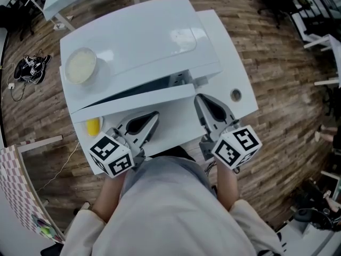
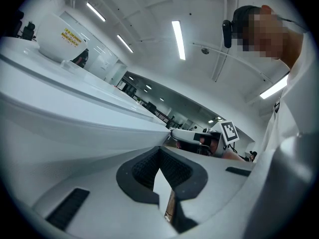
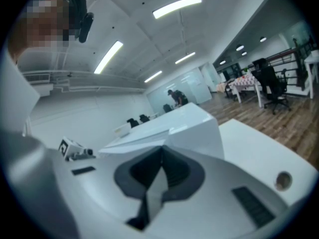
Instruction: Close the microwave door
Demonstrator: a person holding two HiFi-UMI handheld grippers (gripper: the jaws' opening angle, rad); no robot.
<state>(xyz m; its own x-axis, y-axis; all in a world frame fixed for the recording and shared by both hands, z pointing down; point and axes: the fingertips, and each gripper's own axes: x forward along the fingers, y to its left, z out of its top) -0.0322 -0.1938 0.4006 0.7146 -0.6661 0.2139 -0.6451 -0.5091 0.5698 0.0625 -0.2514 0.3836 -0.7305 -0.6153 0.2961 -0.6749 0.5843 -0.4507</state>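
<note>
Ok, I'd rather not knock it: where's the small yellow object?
Head view, left: the small yellow object lies by the white microwave door's left end, near the left gripper.

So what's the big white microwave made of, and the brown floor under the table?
The big white boxy microwave looks like glossy painted metal or plastic; I can't tell which, but lights glint on its top. The brown floor looks like matte wood planks, showing seams and grain.

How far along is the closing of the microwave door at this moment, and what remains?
Done: nothing finished yet; the microwave door hangs ajar, with a dark gap under the microwave's top. In hand: left gripper and right gripper, fingers together and empty, sit at the door's outer face. Left: push until the gap disappears.
</note>
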